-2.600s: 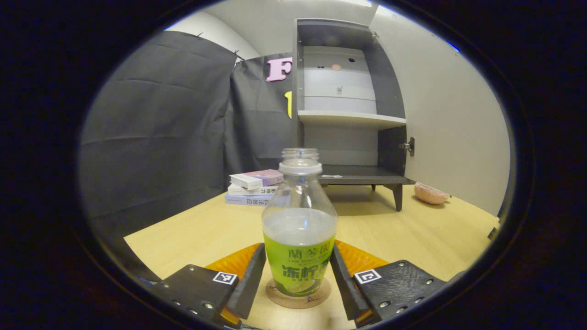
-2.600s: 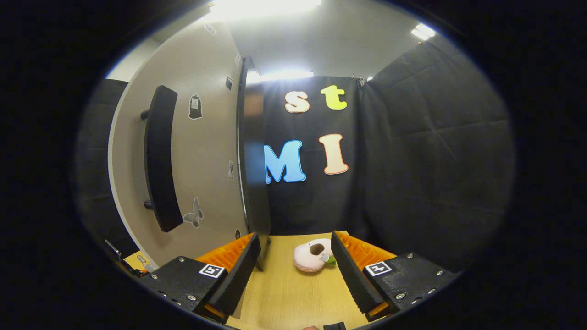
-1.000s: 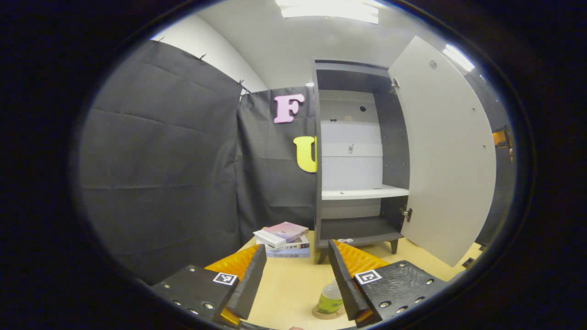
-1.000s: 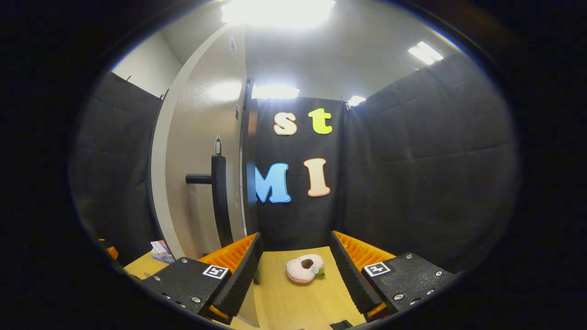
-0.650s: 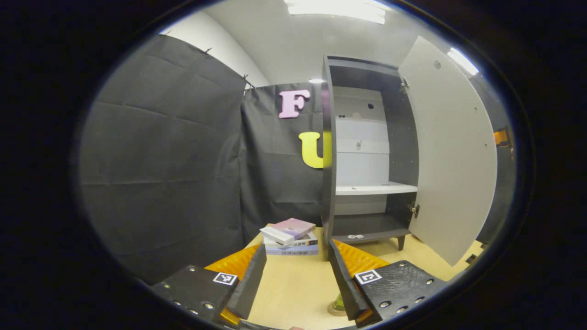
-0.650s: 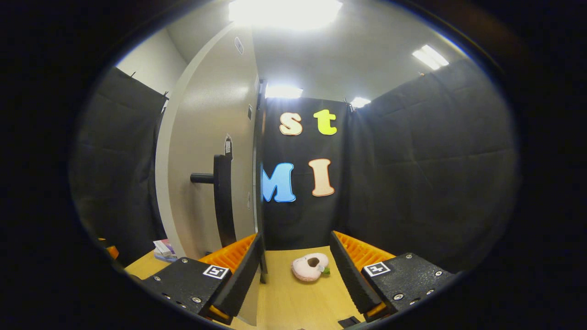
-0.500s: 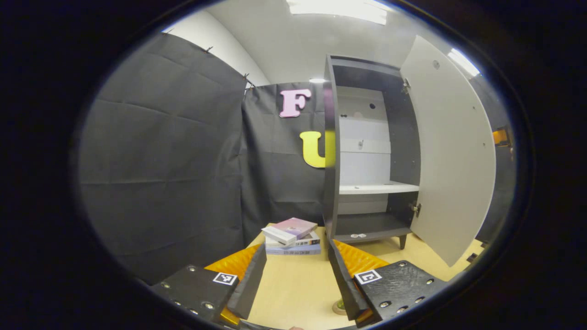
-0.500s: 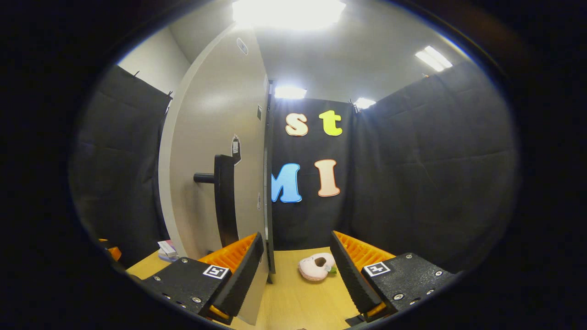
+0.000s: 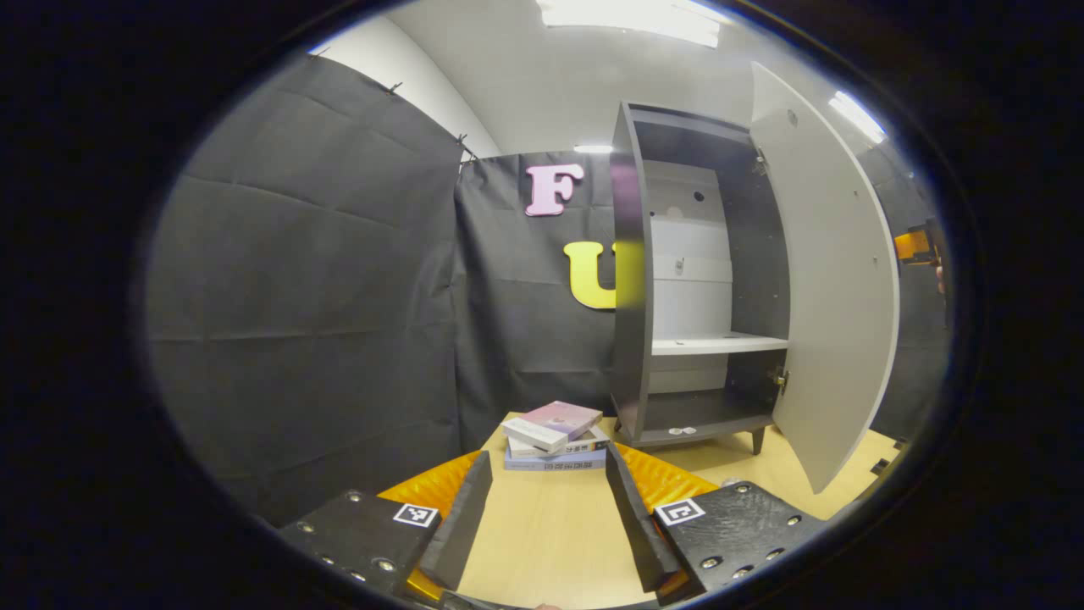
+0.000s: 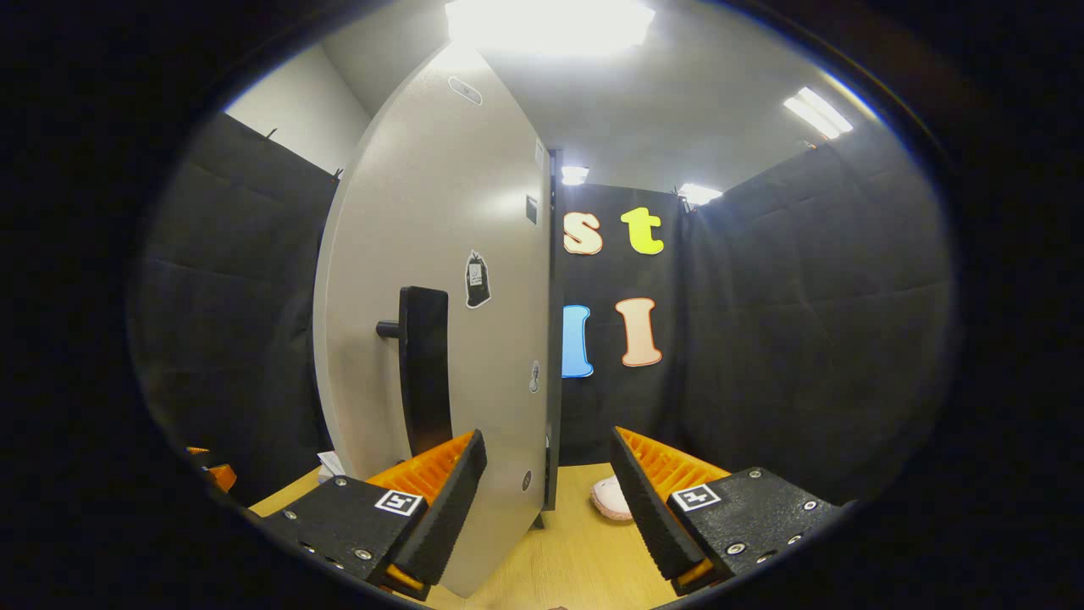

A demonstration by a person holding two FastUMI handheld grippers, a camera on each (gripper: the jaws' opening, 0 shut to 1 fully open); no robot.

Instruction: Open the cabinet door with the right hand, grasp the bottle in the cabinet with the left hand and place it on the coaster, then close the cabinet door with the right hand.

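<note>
The step in hand, by my judgement, is the last one: closing the cabinet door (image 10: 440,280). In the right gripper view the door stands partly open, its outer face turned toward the camera, with the dark bar handle (image 10: 423,368) upright on it. The right gripper (image 10: 546,500) sits just near the door's lower edge, jaws spread and holding nothing; whether a finger touches the panel I cannot tell.

In the left gripper view the cabinet (image 9: 631,280) stands at the far side of the worktop (image 9: 550,525), its door (image 9: 834,271) swung out to the right and its shelves bare of any bottle. The left gripper (image 9: 542,517) hangs over the worktop with jaws spread and empty, a stack of books (image 9: 555,436) beyond it. Bottle and coaster fall outside what these frames take in, so I cannot place them.

The next move likely calls for the right gripper to press the door's outer face, or the handle, leftward until it meets the cabinet frame.
</note>
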